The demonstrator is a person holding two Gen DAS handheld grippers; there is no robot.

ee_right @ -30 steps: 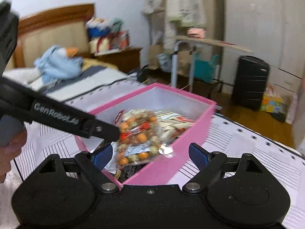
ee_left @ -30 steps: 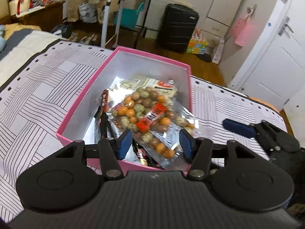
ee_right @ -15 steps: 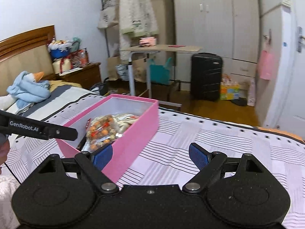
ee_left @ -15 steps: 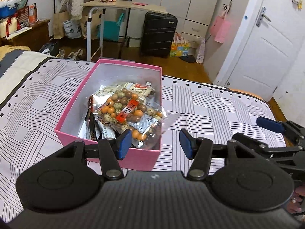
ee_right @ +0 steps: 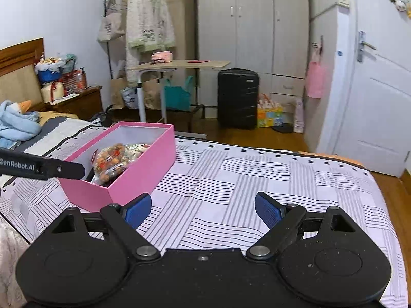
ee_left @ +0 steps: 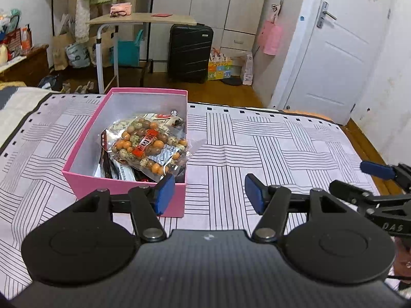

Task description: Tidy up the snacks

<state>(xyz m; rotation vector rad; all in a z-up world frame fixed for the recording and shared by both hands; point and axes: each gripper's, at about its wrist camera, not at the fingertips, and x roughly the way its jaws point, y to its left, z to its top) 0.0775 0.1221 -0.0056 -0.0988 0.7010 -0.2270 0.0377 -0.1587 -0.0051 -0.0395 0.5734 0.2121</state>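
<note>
Both grippers sit farther back from the pink box (ee_left: 123,187) than a second ago. We see the bed (ee_left: 257,141) bare elsewhere. Box lies ahead-left, its long axis running away; left gripper (ee_left: 209,192) nearer, jaws opening, empty. Right gripper (ee_right: 203,209) jaws apart, empty. Snack bag (ee_left: 146,146) rests inside.

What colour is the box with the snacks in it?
Pink outside, pale grey-white inside. The box shows best in the left wrist view.
</note>
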